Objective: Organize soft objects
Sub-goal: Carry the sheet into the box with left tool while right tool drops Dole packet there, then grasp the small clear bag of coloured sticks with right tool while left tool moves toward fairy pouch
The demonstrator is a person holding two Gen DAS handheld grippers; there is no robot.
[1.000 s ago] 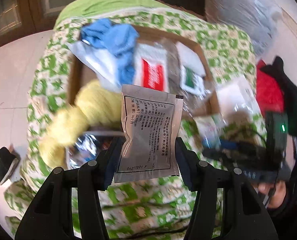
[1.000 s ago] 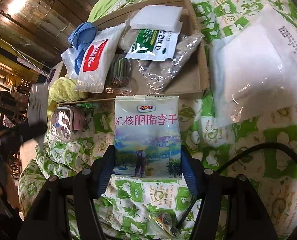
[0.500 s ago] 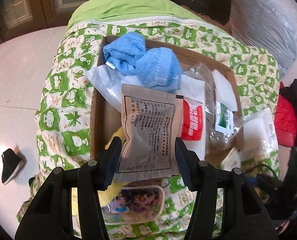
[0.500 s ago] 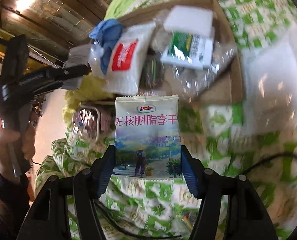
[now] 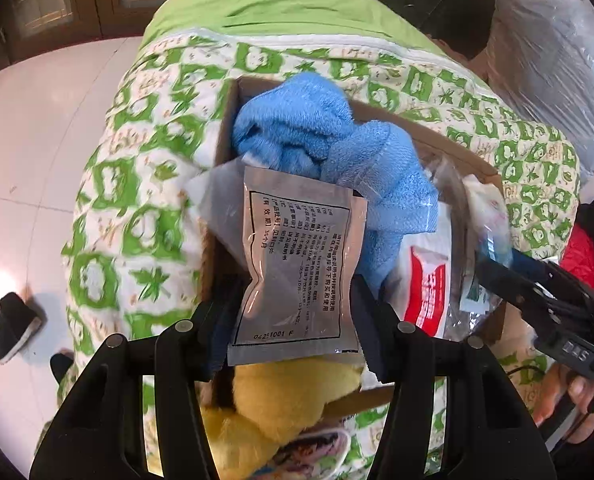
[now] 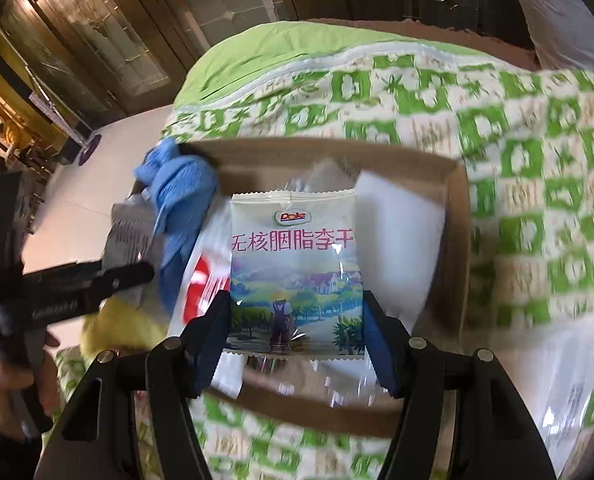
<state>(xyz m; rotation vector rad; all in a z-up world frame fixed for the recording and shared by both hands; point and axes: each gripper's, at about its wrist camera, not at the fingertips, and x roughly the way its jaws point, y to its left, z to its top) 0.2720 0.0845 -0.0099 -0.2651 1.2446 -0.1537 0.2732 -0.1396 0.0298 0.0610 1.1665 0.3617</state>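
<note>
My left gripper (image 5: 293, 320) is shut on a silver foil packet (image 5: 297, 264) with black print and holds it above the left end of a cardboard box (image 5: 449, 148). My right gripper (image 6: 295, 332) is shut on a Dole snack bag (image 6: 295, 268) and holds it above the middle of the same box (image 6: 455, 240). In the box lie a blue towel (image 5: 337, 148), a white packet with a red label (image 5: 427, 288) and clear bags. A yellow plush (image 5: 289, 396) sits at the box's near edge. The right gripper also shows at the right edge of the left wrist view (image 5: 537, 296).
The box rests on a green and white patterned quilt (image 5: 137, 200) over a bed. A white foam pad (image 6: 397, 240) lies in the box's right part. A black shoe (image 5: 15, 326) is on the white tiled floor at left. A large plastic bag (image 5: 557, 60) stands far right.
Both grippers have moved forward over the box with their packets still held. The right gripper came from over the quilt in front of the box to above its middle.
</note>
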